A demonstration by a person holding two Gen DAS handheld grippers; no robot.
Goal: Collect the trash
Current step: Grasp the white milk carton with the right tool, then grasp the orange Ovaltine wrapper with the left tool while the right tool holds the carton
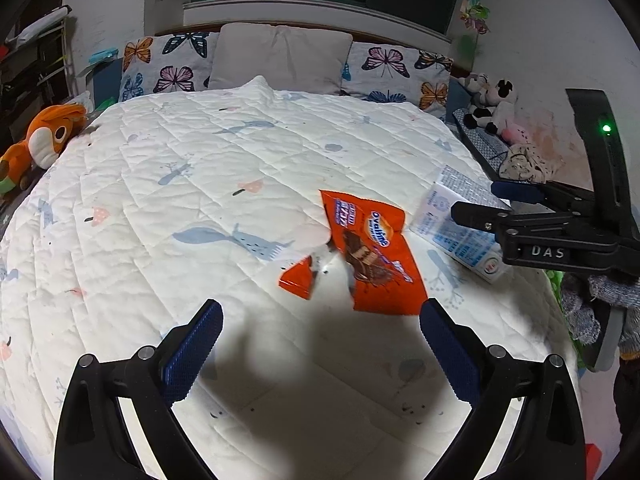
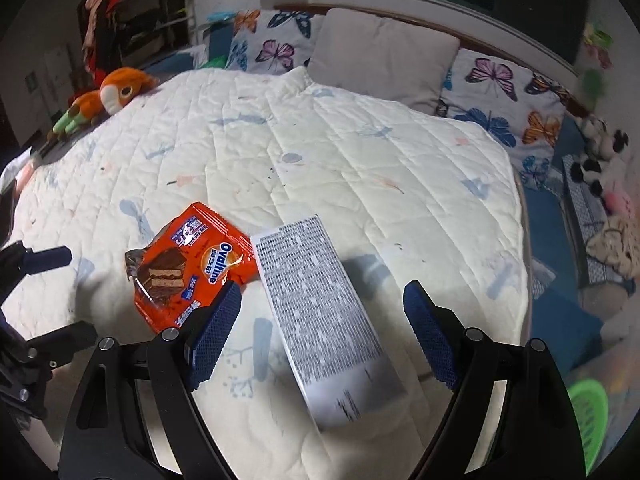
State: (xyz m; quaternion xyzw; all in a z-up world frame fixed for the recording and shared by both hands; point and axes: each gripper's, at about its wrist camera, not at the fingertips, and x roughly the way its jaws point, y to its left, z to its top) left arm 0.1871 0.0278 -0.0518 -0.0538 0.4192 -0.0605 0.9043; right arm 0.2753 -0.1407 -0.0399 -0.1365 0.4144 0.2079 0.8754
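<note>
Both tongs point(image 1: 321, 344) point(image 2: 322, 322) gape over wrapper point(image 1: 368, 252) and carton point(image 2: 324, 316).

A torn orange Ovaltine wrapper point(image 1: 370, 252) lies flat beside a white printed carton point(image 2: 320, 308) on the quilt.

Bed covered by a white quilted bedspread point(image 1: 200, 168) printed with pale blue trees, foxes and pink mushrooms. Lying directly on it: 1 torn orange Ovaltine snack wrapper point(image 1: 372, 252), flat, picture side up; 1 white rectangular carton with dense blue-grey print point(image 2: 320, 300), flat, just beside the wrapper. At the head: 1 plain beige pillow point(image 1: 280, 58) between 2 butterfly-print pillows point(image 1: 168, 64). At 1 side edge of the bed: 1 orange plush toy point(image 1: 44, 140). Small dark specks are scattered across the near part of the bedspread.
</note>
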